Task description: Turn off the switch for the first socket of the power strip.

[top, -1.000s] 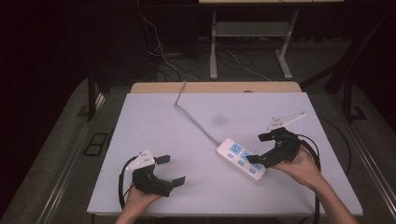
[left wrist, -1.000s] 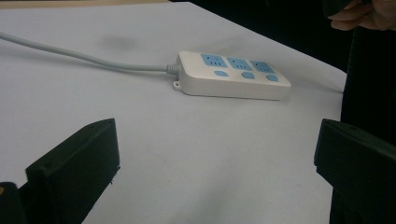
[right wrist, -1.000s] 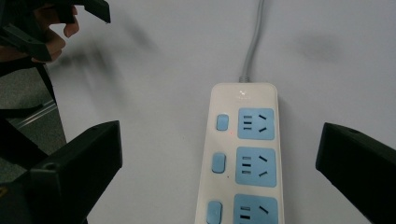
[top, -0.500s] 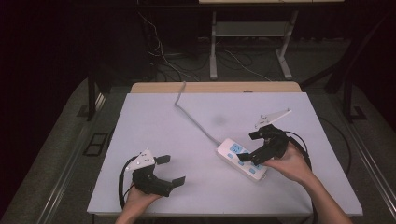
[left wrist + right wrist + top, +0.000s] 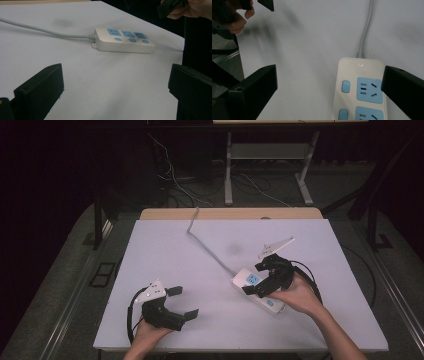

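Observation:
A white power strip [image 5: 256, 289] with blue sockets lies on the white table [image 5: 200, 255], right of centre; its grey cord [image 5: 207, 246] runs off toward the far edge. My right gripper [image 5: 259, 277] hovers open just above the strip's cord end; in the right gripper view the strip [image 5: 359, 87] lies between the wide-apart jaws, nearer the right one. My left gripper [image 5: 184, 301] rests open near the table's front left, empty. From the left gripper view the strip [image 5: 123, 41] lies ahead on the table, well beyond the jaws.
Black cables trail from both grippers over the table's front and right sides. A wooden strip [image 5: 230, 213] lines the far table edge. Beyond it stand a metal frame [image 5: 265, 165] and floor cables.
My right gripper has moved left along the power strip, from its near end toward its cord end. The left gripper has stayed put.

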Tool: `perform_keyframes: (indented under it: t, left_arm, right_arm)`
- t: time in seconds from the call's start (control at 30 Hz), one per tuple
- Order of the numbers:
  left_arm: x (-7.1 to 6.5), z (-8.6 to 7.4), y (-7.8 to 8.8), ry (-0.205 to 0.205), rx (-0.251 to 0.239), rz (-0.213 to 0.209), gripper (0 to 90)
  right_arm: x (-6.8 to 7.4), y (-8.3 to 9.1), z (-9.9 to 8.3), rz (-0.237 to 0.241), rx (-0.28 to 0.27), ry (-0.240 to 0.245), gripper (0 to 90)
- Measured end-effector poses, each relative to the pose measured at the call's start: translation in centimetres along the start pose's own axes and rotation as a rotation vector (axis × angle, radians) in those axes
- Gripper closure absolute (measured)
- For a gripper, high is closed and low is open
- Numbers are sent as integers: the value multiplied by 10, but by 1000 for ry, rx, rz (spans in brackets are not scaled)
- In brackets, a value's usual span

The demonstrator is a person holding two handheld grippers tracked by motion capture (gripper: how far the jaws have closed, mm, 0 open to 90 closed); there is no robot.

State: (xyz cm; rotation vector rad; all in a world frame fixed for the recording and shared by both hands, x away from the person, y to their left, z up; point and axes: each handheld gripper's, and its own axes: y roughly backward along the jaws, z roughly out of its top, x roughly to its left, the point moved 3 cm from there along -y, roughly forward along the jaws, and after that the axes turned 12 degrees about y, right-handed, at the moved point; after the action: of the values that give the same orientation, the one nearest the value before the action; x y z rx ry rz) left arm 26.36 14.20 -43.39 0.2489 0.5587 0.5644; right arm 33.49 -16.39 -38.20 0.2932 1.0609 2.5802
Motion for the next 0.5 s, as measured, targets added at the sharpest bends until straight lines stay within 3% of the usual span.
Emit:
perform_keyframes:
  t: [0.17, 0.23, 0.27, 0.37, 0.5]
  left_arm:
    - [0, 0, 0, 0, 0, 0, 0]
    - [0, 0, 0, -1, 0, 0, 0]
    - [0, 0, 0, -1, 1, 0, 0]
    - [0, 0, 0, -1, 0, 0, 0]
    - [0, 0, 0, -1, -1, 0, 0]
  right_arm:
    - [-4, -8, 0, 3, 15, -14, 56]
    - [-7, -10, -1, 1, 20, -16, 159]
    - [-8, -11, -1, 6, 18, -19, 163]
    - [-11, -12, -2, 4, 19, -16, 299]
    - [-14, -13, -3, -4, 21, -30, 408]
